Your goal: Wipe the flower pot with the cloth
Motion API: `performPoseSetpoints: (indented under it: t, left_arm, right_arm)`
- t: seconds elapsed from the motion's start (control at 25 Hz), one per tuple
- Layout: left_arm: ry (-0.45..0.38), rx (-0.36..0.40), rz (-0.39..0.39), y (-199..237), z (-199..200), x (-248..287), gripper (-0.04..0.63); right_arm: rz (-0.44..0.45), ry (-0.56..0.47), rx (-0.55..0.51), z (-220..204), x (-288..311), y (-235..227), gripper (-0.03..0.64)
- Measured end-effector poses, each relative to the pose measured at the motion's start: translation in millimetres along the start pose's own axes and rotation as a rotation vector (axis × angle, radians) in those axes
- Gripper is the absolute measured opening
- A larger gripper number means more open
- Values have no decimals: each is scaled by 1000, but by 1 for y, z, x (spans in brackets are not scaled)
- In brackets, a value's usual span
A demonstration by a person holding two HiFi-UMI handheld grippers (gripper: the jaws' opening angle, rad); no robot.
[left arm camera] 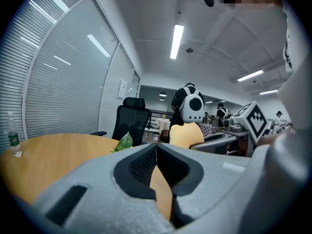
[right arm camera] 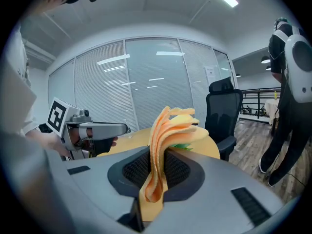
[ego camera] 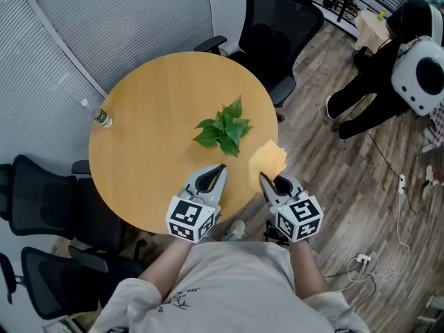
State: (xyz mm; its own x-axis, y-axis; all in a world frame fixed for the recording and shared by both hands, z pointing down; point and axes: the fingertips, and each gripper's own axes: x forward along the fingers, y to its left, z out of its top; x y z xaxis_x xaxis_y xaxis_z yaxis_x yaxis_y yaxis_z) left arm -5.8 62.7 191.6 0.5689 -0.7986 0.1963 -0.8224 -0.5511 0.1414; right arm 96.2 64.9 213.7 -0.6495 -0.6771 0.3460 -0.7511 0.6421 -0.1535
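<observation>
A small green plant (ego camera: 223, 129) stands near the middle of the round wooden table (ego camera: 152, 144); its leaves hide the pot from above. My right gripper (ego camera: 264, 178) is shut on a folded yellow cloth (ego camera: 268, 159), which sticks up between the jaws (right arm camera: 168, 128) at the table's near right edge. My left gripper (ego camera: 221, 167) is shut with nothing in it, just in front of the plant. In the left gripper view a single leaf (left arm camera: 125, 142) and the cloth (left arm camera: 184, 134) show beyond the closed jaws.
A water bottle (ego camera: 101, 117) stands at the table's far left edge. Black office chairs sit behind the table (ego camera: 281, 19) and at the left (ego camera: 41, 193). A person in black (ego camera: 388, 75) is at the right, on the wood floor with cables (ego camera: 388, 255).
</observation>
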Motion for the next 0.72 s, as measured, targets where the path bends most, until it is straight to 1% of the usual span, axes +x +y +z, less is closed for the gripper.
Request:
performPoseSetpoints:
  t: [0.48,0.64,0.72]
  left_arm:
    - [24,-12,60,22,-9,0,11]
    - [46,2,52,32,-10,2,11]
    - [57,-3,45,40,-12,4,11]
  right_arm:
    - [-6,20,29,-8,9,-15,51]
    - [-18,34,27,-10,14,-18,51]
    - [-29,42,31,-11,19,-21,51]
